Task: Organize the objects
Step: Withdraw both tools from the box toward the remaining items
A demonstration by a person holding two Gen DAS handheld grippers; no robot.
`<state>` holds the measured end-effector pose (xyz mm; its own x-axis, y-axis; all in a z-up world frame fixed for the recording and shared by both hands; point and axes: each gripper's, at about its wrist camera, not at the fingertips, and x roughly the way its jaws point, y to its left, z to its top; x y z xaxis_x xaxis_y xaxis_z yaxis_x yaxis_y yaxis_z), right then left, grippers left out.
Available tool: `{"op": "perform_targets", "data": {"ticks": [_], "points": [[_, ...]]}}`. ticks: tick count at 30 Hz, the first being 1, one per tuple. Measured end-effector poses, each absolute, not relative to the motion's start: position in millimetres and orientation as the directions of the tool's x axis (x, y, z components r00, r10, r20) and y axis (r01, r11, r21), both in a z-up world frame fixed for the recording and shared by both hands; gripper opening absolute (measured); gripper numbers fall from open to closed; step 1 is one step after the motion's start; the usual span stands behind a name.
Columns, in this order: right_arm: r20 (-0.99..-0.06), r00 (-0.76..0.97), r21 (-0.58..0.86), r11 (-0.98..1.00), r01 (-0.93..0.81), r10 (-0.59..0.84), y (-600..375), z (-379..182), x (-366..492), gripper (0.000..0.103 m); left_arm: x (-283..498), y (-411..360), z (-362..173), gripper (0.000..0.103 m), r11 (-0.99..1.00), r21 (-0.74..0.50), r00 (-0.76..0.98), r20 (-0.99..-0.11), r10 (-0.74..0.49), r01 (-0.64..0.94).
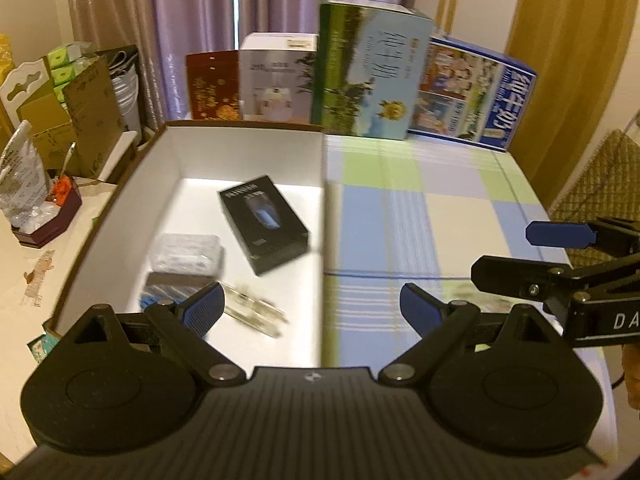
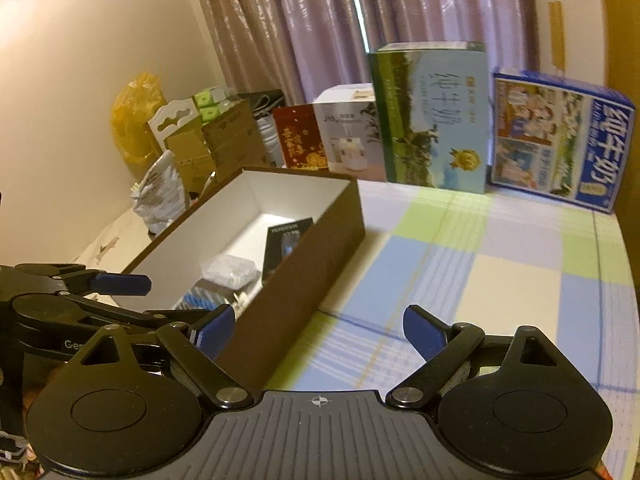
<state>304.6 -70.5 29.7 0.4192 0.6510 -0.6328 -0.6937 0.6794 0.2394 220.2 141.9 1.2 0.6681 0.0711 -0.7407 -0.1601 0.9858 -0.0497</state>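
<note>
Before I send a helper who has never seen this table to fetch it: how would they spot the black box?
Find the open brown tray with white inside, at the left end of the checked tablecloth. The black box lies flat on the tray floor, towards the far end. It is the only dark, printed carton there; the clear plastic case nearer the grippers is see-through.

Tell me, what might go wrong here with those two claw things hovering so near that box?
The left gripper and right gripper, both open and empty, sit close together and could bump. Either might also clip the brown box wall, shifting it and the black carton inside.
</note>
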Motion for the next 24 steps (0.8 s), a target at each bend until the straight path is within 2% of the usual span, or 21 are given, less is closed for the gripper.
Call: {"op": "perform_targets", "data": {"ticks": [24], "points": [[-0.731,0.449,0.25,0.814,-0.524,0.513,-221.1,-2.2,258.7,0.09,188.8,39.1,-31.1,0.093,0.994,-0.088,0.581,-0.813,-0.034,-0.065]]}}
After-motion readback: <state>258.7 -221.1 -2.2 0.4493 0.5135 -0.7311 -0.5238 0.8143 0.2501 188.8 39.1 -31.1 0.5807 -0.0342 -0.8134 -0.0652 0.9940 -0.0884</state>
